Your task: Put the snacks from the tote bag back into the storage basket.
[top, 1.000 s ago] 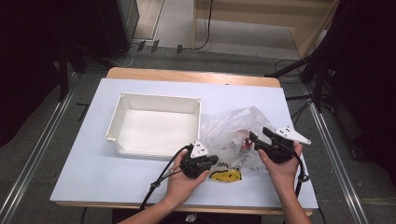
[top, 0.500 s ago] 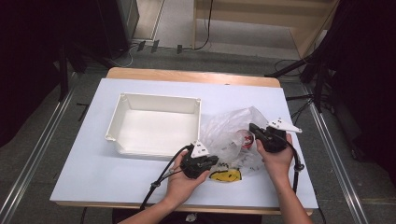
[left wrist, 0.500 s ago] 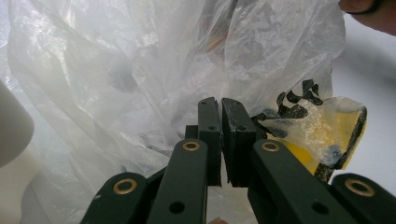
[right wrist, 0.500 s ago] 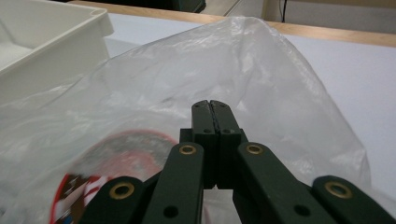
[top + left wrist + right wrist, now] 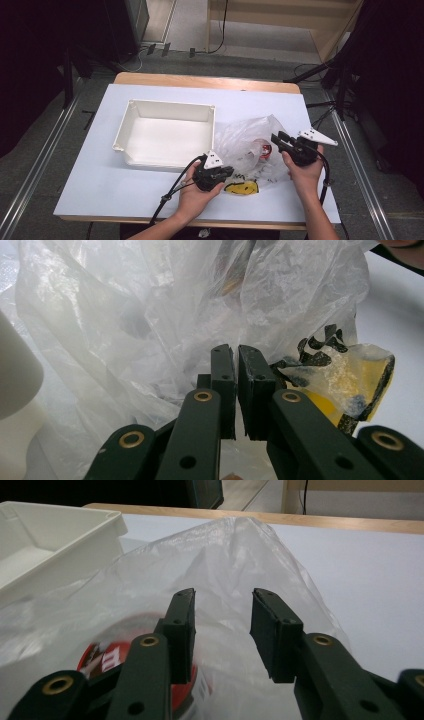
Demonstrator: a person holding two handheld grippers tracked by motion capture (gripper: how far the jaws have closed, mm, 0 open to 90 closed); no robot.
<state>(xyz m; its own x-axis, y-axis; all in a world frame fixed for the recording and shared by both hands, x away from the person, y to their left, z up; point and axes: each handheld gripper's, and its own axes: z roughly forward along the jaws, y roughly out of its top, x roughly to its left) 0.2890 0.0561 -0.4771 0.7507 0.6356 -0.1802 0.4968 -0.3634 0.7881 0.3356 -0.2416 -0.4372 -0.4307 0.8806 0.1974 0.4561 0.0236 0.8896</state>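
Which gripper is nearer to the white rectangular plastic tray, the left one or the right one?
Left. The left gripper is just beyond the near right corner of the white rectangular plastic tray, while the right gripper is farther right, across the clear plastic bag.

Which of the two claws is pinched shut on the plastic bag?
The left claw: its jaws nearly meet on the plastic bag. The right claw stands open.

A clear crinkled plastic bag (image 5: 250,145) bears a yellow-and-black smiley print (image 5: 241,187); the rectangular plastic tray (image 5: 131,129) is white.
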